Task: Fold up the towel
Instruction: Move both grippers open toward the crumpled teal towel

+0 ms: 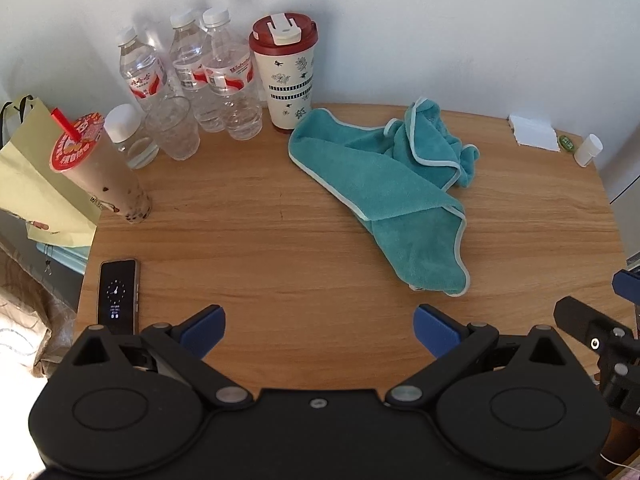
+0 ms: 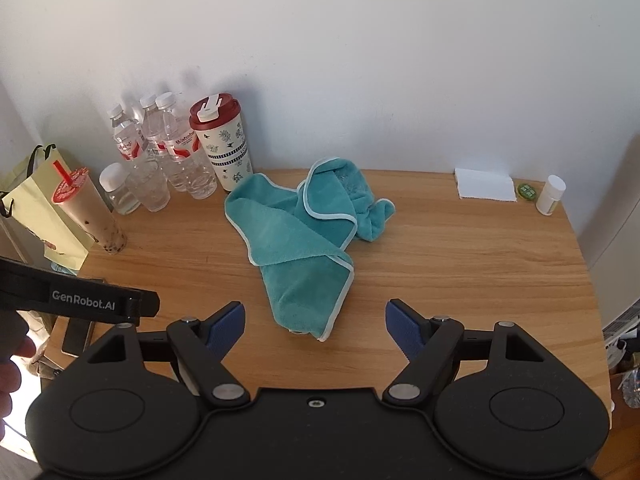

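Observation:
A teal towel (image 1: 384,184) with pale piping lies crumpled on the wooden table (image 1: 260,240), bunched at its far right end, with one tail reaching toward me. My left gripper (image 1: 318,328) hovers open over bare wood, short of the towel's near tail and to its left. In the right wrist view the same towel (image 2: 304,248) lies straight ahead. My right gripper (image 2: 314,322) is open, with the towel's near corner just beyond the gap between its blue pads (image 2: 228,326). Nothing is held by either gripper.
Along the back left stand water bottles (image 1: 224,76), a glass (image 1: 174,128), a red-lidded tumbler (image 1: 286,76) touching the towel's far edge, and a bubble tea cup (image 1: 104,172). A phone (image 1: 118,294) lies near left. A white napkin (image 2: 486,190) and small white bottle (image 2: 552,194) sit back right.

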Action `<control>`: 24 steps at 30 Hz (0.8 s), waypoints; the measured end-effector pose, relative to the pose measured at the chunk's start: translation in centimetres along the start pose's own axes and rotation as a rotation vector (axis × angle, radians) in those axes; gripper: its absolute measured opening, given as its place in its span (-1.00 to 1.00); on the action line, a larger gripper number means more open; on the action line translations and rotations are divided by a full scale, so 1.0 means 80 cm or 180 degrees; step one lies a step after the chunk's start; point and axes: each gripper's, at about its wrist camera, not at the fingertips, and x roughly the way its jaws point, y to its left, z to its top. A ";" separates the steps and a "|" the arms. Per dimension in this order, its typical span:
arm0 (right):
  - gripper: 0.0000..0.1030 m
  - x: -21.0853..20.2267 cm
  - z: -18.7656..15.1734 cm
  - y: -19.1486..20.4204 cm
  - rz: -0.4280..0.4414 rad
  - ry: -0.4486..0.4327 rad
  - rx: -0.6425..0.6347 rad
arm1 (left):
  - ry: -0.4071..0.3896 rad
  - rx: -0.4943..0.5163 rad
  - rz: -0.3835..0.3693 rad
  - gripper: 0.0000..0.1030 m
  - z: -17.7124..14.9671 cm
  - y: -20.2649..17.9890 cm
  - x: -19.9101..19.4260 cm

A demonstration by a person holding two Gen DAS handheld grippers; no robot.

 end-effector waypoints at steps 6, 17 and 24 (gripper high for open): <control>0.60 0.004 0.006 -0.001 -0.0012 -0.0020 0.0137 | -0.0024 -0.0013 0.0008 0.99 0.009 0.010 0.005; 0.60 0.022 0.008 -0.009 -0.0256 -0.0028 0.0373 | -0.0050 0.0051 -0.0068 0.99 0.027 0.028 0.021; 0.57 0.026 0.012 -0.010 -0.0422 -0.0225 0.0452 | -0.0097 0.0106 -0.0332 0.99 0.033 0.040 0.043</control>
